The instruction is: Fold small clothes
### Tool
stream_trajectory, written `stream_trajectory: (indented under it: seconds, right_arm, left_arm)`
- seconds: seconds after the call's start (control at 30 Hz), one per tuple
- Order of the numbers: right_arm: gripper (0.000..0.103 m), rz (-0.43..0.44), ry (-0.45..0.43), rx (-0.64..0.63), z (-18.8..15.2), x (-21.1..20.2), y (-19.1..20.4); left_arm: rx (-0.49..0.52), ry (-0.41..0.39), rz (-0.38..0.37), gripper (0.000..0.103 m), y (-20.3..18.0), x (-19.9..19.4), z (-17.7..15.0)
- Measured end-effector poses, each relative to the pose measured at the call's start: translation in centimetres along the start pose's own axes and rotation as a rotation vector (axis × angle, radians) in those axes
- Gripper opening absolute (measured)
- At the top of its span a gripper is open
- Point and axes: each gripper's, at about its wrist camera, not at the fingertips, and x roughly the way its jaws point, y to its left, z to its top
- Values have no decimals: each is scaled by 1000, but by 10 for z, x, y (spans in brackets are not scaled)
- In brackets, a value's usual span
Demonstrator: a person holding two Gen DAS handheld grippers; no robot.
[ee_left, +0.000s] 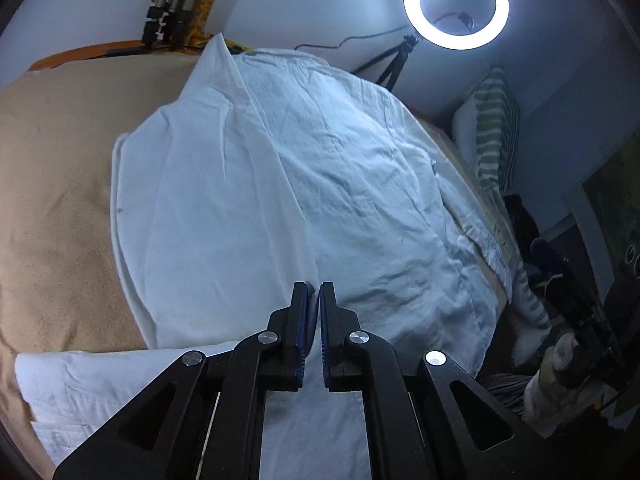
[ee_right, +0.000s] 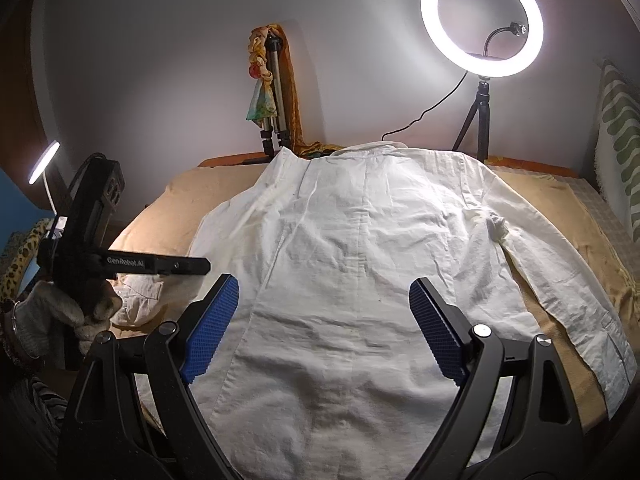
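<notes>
A white shirt (ee_right: 360, 264) lies back-up on a tan blanket (ee_right: 172, 216), with its right sleeve (ee_right: 568, 288) stretched along the side. In the left wrist view the shirt (ee_left: 280, 200) has one side folded over the body along a long crease. My left gripper (ee_left: 315, 292) is shut over the shirt's near edge; I cannot tell whether cloth is pinched between its pads. It also shows in the right wrist view (ee_right: 200, 266), held by a gloved hand at the shirt's left edge. My right gripper (ee_right: 324, 300) is open wide above the shirt's lower back, holding nothing.
A lit ring light (ee_right: 482, 24) on a tripod stands at the far right of the bed. A folded tripod (ee_right: 274, 92) with a scarf leans on the back wall. A small lamp (ee_right: 44, 162) is at the left. A striped pillow (ee_left: 494, 124) lies by the bed's side.
</notes>
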Motion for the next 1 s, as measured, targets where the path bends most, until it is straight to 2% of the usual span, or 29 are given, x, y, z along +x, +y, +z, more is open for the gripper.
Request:
stream_trajectory:
  seconds: [0.03,0.17,0.27,0.3,0.33,0.4,0.5,0.57,0.67,0.8,0.87,0.9,0.93,0.97,1.0]
  right_arm:
    - [90,-3,1,0,1,0,-1]
    - [90,-2,6,8,1,-1,-6]
    - [90,2,11,8,0,-1,-6]
    - [90,3,13,6,-1,-1,-6]
    - [90,4,16,3,-2,-1,-4]
    - [90,8,21,-2,-4,0,-2]
    - [90,16,28,-9,-7,4,4]
    - [90,16,30,-23,-8,6,10]
    - [90,13,31,-42,-10,10,20]
    - [90,12,32,-68,-13,13,28]
    - [90,11,33,-80,-14,13,31]
    - [90,10,33,-85,-14,13,32]
    - [90,10,34,-88,-14,13,32]
    - [90,9,35,-90,-14,13,32]
    - [90,9,35,-89,-14,13,31]
  left_arm:
    - [7,5,2,12,-2,-1,-1]
    - [23,-28,11,16,-8,-29,-12]
    - [33,-104,40,38,-8,-63,-29]
    - [27,-143,70,52,-4,-76,-36]
    - [15,-184,111,60,3,-86,-42]
    - [-32,-229,205,61,26,-100,-51]
    - [-139,-229,317,61,68,-104,-61]
    - [-213,-201,344,61,93,-99,-65]
    - [-296,-167,317,61,118,-90,-67]
    - [-317,-132,291,61,127,-76,-67]
    - [-312,-133,266,58,124,-72,-68]
    - [-301,-137,259,46,121,-71,-68]
    - [-284,-138,259,23,116,-70,-67]
    - [-268,-137,261,13,112,-70,-66]
    - [-257,-148,258,8,109,-71,-66]
